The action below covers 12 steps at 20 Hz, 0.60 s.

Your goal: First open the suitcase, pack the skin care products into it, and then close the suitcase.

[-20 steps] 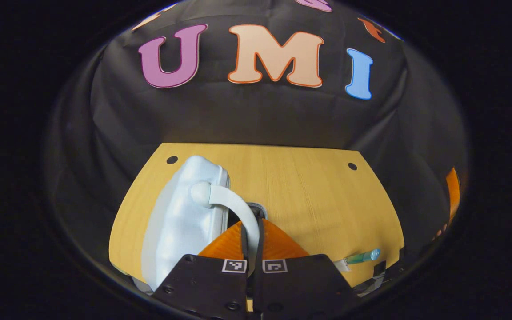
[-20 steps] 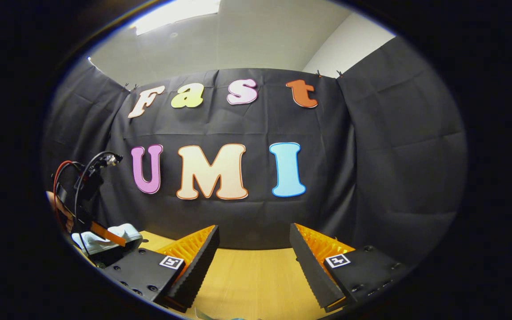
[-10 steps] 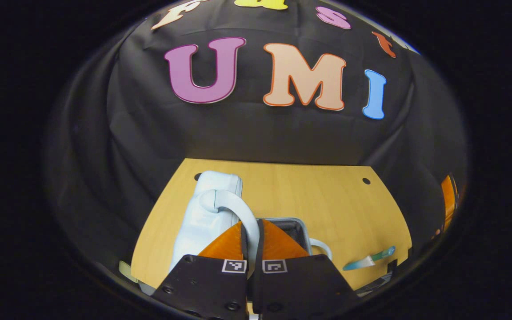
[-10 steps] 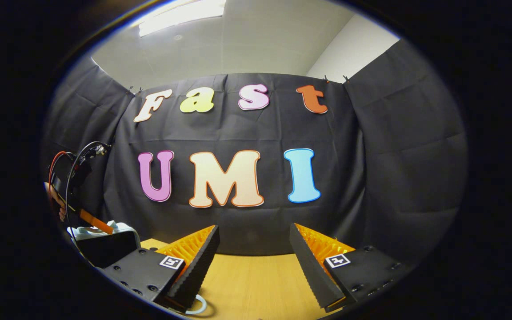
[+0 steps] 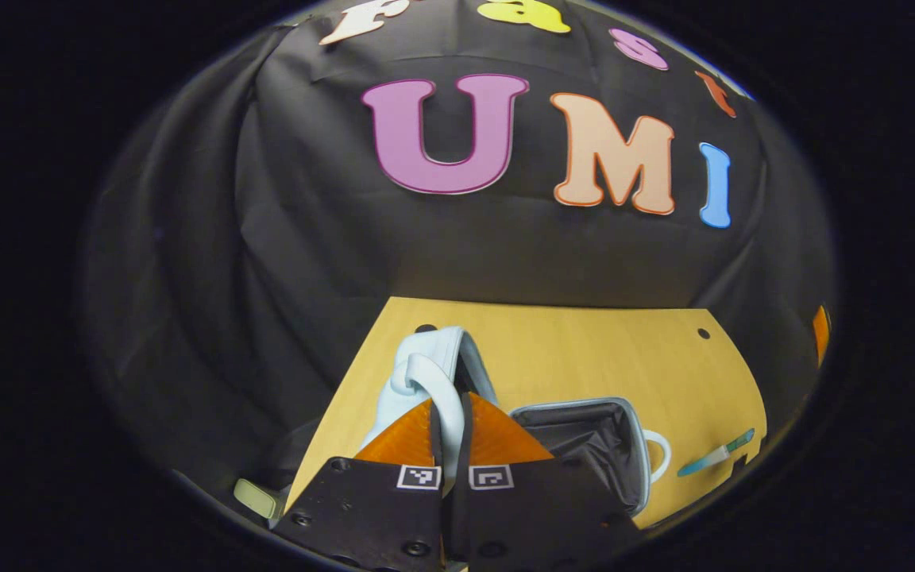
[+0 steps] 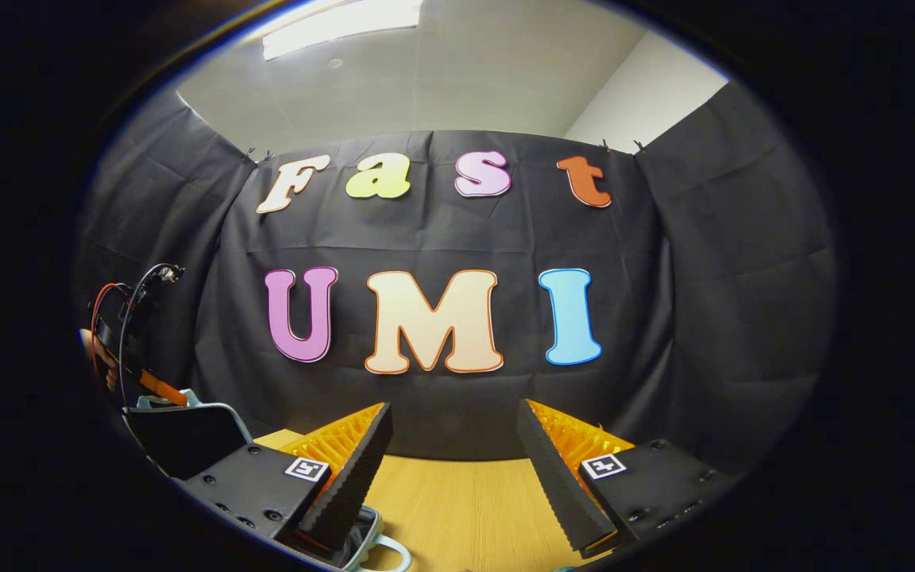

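Currently the left tool has its two fingers pressed together on the pale blue curved plastic handle of the lid of a small pale blue hard-shell suitcase. That lid stands raised, close to upright, hinged on the far-left side of the case. To the right of it lies the open lower half of the suitcase, flat on the light wooden table, with dark fabric lining inside and a white loop handle at its right edge. A slim teal-and-white skin care tube lies on the table to the right of the open half, near the table's right edge, apart from the case. A small pale green object sits at the lower left off the table corner, too small to tell what it is.

In the right gripper view, the right tool has its fingers spread well apart with nothing between them, above the table. At far left there the raised lid shows its dark lining, with the left tool at its top edge, held by a hand. A corner of the open half and its white loop handle show at the bottom beside the right tool's left finger.
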Available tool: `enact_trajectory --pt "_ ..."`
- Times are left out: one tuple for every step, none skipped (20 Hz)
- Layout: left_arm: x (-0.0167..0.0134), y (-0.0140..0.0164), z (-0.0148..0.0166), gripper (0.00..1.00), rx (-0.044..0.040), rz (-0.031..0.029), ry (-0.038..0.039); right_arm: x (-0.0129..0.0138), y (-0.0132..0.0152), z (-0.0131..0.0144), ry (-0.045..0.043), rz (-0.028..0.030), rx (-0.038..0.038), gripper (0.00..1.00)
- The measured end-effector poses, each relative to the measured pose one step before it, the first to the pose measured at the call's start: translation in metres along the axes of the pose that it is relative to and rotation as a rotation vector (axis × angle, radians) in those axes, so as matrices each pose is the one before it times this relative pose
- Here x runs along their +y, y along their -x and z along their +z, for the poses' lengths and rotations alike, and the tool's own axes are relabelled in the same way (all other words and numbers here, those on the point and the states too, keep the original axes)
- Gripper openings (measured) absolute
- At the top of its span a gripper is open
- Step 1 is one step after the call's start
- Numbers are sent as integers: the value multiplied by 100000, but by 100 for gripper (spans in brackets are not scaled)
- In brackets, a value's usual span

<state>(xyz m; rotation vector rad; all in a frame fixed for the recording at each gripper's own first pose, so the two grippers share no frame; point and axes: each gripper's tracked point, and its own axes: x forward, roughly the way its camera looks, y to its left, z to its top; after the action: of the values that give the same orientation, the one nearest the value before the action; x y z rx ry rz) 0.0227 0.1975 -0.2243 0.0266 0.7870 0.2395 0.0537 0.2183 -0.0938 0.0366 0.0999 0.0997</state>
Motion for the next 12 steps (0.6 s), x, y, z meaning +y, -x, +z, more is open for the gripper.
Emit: enact_trajectory --pt "466 -118 -42 0 -511 1596 1678 236 -55 51 -84 -308 -183 99" --pt "663 -276 -79 0 -876 2402 1914 193 104 518 -1034 -270 -1253 99" --pt "420 -291 -448 0 1646 1587 1122 229 -9 676 -1458 -287 -2113 99" --pt "769 108 -385 0 1539 2764 862 78 18 621 -1062 -249 -2192 99" --pt "619 -37 -202 0 340 1906 861 203 -55 449 -212 -299 -1672 99" --pt "663 50 -367 0 1331 1839 902 81 -167 158 707 -346 -729 99" --pt "189 -116 -110 0 760 290 1406 83 -128 -228 1230 -254 137 99" --pt "384 12 -311 1 896 1897 2504 107 -233 -129 1067 -193 616 100" --pt "169 -419 -191 0 1124 1534 1397 12 -27 -308 409 -249 932 99" --pt "164 -327 -48 0 -174 760 1313 129 37 -237 -227 -213 891 100" --pt "170 -293 -601 0 1971 926 2344 91 74 -148 -332 -30 515 100" --pt "-75 -180 -392 0 2308 -708 1643 58 53 -41 168 -310 270 99"
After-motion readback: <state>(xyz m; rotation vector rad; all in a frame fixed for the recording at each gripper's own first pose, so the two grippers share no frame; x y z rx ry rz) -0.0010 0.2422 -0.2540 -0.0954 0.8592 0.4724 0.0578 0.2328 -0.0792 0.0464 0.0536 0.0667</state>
